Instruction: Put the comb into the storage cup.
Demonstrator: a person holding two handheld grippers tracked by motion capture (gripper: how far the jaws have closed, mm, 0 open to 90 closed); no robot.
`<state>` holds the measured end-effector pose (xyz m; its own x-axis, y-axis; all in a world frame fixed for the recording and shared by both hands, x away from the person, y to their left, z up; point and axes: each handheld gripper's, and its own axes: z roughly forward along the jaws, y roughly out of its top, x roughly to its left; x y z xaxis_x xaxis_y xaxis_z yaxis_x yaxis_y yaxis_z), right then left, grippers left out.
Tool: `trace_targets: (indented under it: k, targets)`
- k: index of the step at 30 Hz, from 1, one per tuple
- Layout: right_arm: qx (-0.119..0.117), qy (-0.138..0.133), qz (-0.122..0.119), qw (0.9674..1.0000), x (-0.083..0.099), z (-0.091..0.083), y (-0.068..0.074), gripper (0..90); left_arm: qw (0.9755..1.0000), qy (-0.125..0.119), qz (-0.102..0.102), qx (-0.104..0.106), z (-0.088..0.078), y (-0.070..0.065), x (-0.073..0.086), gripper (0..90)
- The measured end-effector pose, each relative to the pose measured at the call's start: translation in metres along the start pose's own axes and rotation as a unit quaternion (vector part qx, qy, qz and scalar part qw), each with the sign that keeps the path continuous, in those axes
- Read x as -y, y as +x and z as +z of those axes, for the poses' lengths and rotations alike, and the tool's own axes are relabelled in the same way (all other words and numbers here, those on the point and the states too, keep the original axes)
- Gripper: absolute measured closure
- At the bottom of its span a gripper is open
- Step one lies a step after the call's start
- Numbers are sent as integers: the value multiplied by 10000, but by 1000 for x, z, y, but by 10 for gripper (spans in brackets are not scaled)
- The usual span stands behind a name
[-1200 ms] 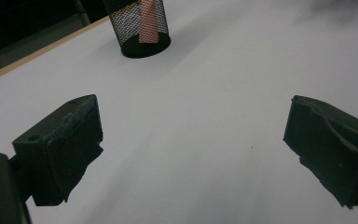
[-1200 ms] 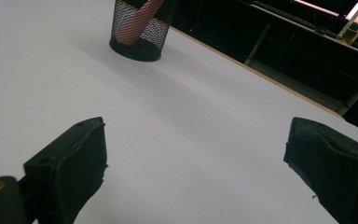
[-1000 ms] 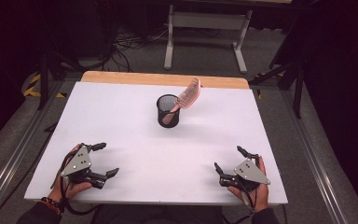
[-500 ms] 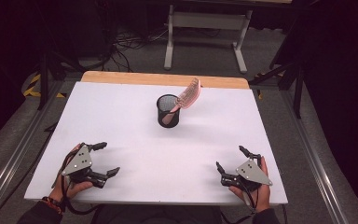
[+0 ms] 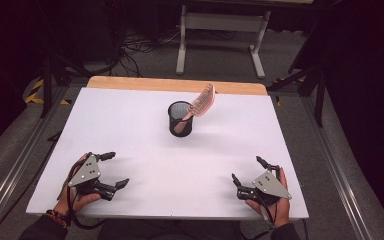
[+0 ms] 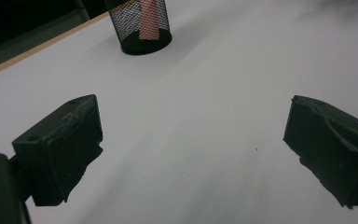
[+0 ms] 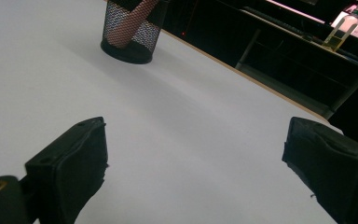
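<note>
A black mesh cup [image 5: 180, 119] stands upright near the middle of the white table [image 5: 130, 120], toward the far side. A pink comb [image 5: 200, 104] leans in it, handle down, toothed end sticking out up and to the right. The cup [image 6: 141, 24] with the pink handle inside also appears far off in the left gripper view, and the cup [image 7: 131, 31] again in the right gripper view. My left gripper [image 5: 114, 170] rests at the near left, open and holding nothing. My right gripper [image 5: 249, 171] rests at the near right, open too, nothing between its jaws.
A wooden strip [image 5: 175, 85] edges the table's far side. Beyond it stand a metal frame [image 5: 220, 25] and cables on the floor. Metal rails [image 5: 15, 165] run along both sides of the table. A bottle [image 7: 341, 29] stands on a dark desk in the right gripper view.
My right gripper has slid slightly to the right and nearer the front edge. The left gripper, cup and comb stay put.
</note>
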<state>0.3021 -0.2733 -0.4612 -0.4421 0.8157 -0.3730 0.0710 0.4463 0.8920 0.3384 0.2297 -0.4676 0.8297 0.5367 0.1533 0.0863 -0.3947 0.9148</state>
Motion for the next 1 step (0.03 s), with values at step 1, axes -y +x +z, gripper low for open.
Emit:
trace_targets:
  k: [1]
  targets:
    - [0, 0, 0, 10000, 0, 0, 0, 68, 10000, 4, -11, 0, 0, 0, 0, 52]
